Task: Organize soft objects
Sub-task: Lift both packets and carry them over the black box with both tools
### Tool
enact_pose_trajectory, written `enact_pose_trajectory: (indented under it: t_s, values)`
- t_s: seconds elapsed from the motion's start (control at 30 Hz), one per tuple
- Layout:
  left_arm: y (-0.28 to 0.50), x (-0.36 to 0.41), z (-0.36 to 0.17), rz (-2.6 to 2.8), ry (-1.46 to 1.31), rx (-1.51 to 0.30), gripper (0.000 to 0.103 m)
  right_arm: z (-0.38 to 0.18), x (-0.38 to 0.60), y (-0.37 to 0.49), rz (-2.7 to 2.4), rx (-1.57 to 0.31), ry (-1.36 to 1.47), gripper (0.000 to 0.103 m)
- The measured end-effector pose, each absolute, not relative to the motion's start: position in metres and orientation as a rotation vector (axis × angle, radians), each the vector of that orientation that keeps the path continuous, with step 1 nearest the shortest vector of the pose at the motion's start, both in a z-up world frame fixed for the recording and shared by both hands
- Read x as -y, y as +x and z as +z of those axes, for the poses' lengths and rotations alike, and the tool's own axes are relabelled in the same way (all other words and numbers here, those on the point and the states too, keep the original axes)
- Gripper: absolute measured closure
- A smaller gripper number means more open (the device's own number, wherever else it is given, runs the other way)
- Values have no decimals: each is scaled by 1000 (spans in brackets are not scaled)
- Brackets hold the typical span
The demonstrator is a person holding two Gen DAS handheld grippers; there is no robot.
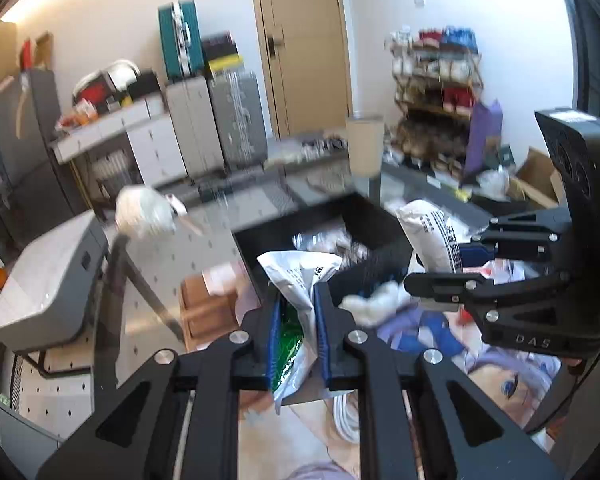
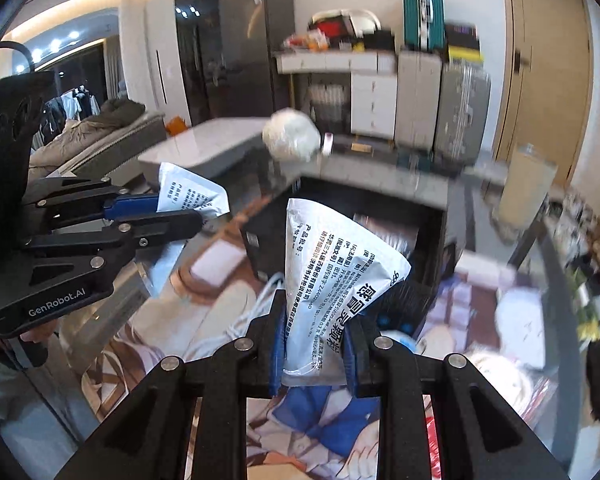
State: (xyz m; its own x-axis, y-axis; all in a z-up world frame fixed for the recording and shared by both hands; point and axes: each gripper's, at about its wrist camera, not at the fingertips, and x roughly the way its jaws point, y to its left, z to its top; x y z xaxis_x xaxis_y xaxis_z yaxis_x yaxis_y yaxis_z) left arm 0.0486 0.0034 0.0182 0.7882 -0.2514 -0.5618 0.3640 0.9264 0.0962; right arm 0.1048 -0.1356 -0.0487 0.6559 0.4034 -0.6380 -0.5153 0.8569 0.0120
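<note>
We are holding two printed sachets up over the table, one in each claw. Our left gripper [image 1: 296,312] is pinching a white foil sachet [image 1: 300,276] with green showing on its inner fold, the blue pads pressed against its sides; our right gripper [image 2: 314,344] is clamping a second white sachet [image 2: 332,264] printed with black Chinese text, its top flaring above the fingers. Just beyond both packets a black open box [image 1: 380,224] is sitting on the table with pale packets inside, near the table's far edge. A white balled-up bag [image 2: 290,134] is resting by the far left corner. Below us, an illustrated anime mat [image 2: 312,420] is covering the tabletop, and a white cable [image 1: 346,416] is lying coiled on it.
</note>
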Motion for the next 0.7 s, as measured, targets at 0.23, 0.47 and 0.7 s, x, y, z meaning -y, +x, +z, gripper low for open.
enact_pose_trajectory:
  t_s: [0.23, 0.47, 0.7]
  values:
    - [23, -11, 44, -324, 200, -349, 89, -17, 139, 68, 530, -414, -190, 80]
    - [14, -19, 57, -324, 177, -251, 89, 2, 130, 36, 546, -258, -254, 80]
    - [38, -18, 64, -304, 135, -237, 89, 13, 132, 48, 506, -241, -196, 80]
